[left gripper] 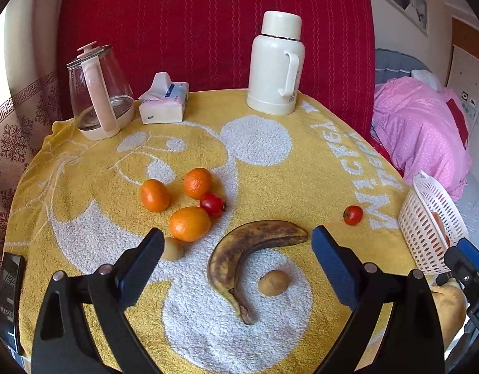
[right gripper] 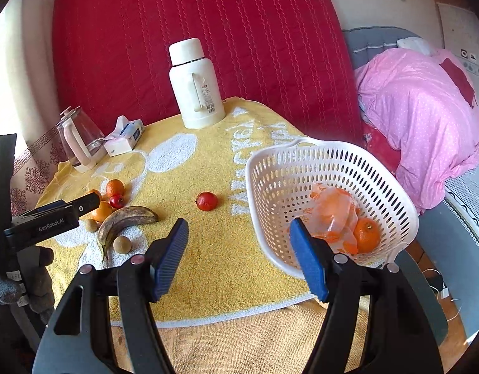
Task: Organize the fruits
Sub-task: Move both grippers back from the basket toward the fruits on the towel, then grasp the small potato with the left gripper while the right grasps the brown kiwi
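Yellow towel (left gripper: 270, 180), banana (left gripper: 239, 249), basket (right gripper: 270, 171)

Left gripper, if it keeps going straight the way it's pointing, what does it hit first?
Most likely the banana: it lies right between the open fingers of the left gripper, ahead on the yellow towel. Depth is uncertain.

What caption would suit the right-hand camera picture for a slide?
Open right gripper hovers beside a white basket holding an orange, with a banana waiting on the yellow towel.
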